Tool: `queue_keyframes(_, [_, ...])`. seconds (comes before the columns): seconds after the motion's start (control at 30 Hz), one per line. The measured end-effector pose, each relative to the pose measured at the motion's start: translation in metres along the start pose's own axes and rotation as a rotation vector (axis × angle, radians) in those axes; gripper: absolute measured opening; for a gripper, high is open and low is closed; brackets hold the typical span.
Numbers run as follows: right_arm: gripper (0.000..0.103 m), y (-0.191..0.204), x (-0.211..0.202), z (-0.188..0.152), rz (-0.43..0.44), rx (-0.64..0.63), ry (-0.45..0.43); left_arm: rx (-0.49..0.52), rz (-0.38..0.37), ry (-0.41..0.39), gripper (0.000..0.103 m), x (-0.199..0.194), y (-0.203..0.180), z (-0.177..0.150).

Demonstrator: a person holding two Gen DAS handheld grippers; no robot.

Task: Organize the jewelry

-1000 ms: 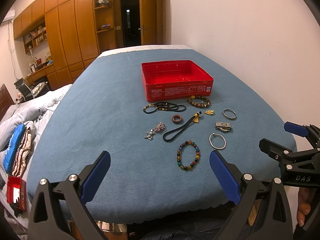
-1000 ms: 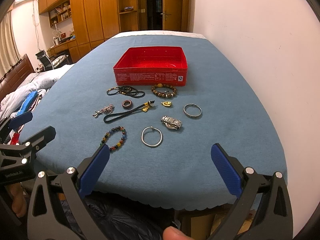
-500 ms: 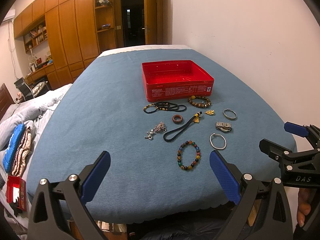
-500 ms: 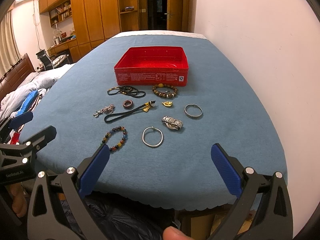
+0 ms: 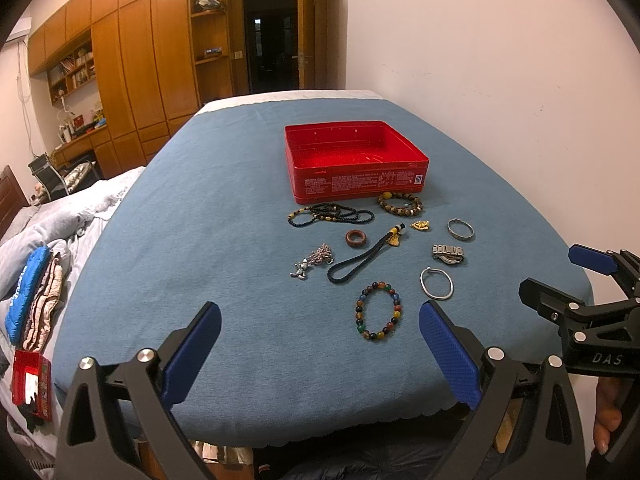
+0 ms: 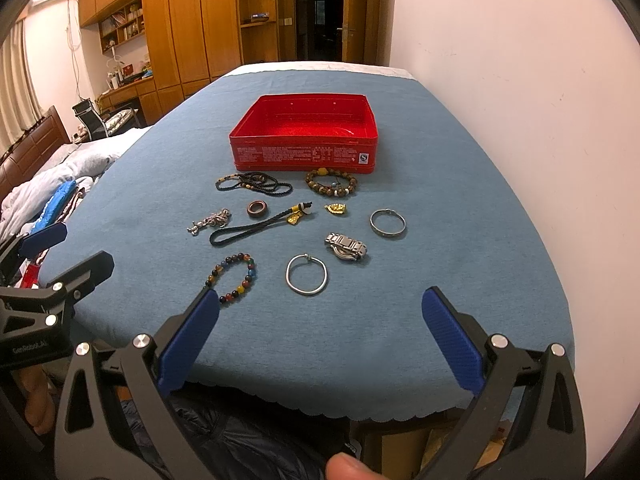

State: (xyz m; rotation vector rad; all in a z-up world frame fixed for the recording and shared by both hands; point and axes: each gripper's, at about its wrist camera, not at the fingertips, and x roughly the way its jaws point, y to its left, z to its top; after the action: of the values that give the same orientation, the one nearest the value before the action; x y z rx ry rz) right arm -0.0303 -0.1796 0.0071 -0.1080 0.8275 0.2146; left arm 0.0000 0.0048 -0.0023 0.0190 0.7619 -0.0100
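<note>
An open red tin (image 5: 356, 168) (image 6: 304, 148) stands on the blue tablecloth (image 5: 200, 240). Before it lie several pieces: a multicoloured bead bracelet (image 5: 378, 314) (image 6: 234, 278), a silver bangle (image 5: 437, 283) (image 6: 307, 274), a metal watch (image 5: 448, 254) (image 6: 346, 246), a silver ring bangle (image 5: 461, 229) (image 6: 387, 223), a brown bead bracelet (image 5: 400, 204) (image 6: 331, 183), a black bead necklace (image 5: 330, 215) (image 6: 254, 183), a black cord (image 5: 360, 260) (image 6: 256, 229), a brown ring (image 5: 356, 238) (image 6: 257, 209) and a silver chain (image 5: 314, 260) (image 6: 210, 220). My left gripper (image 5: 320, 352) and right gripper (image 6: 320, 332) are open and empty at the near edge.
A white wall (image 5: 500, 80) runs along the table's right side. A bed with clothes (image 5: 36, 280) lies to the left. Wooden cabinets (image 5: 140, 60) and an open door (image 5: 272, 40) are at the back. A gold charm (image 5: 421, 225) lies among the jewelry.
Both grippers have edged slightly forward toward the jewelry. Nothing on the table has moved.
</note>
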Motion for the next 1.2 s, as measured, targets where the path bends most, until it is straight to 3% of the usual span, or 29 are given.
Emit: queue_keyframes(1.2, [0.100, 0.0038, 0.0066, 0.0010, 0.016, -0.014, 0.009, -0.010, -0.007, 0.006, 0.099, 0.0046, 0.0071, 0.0005])
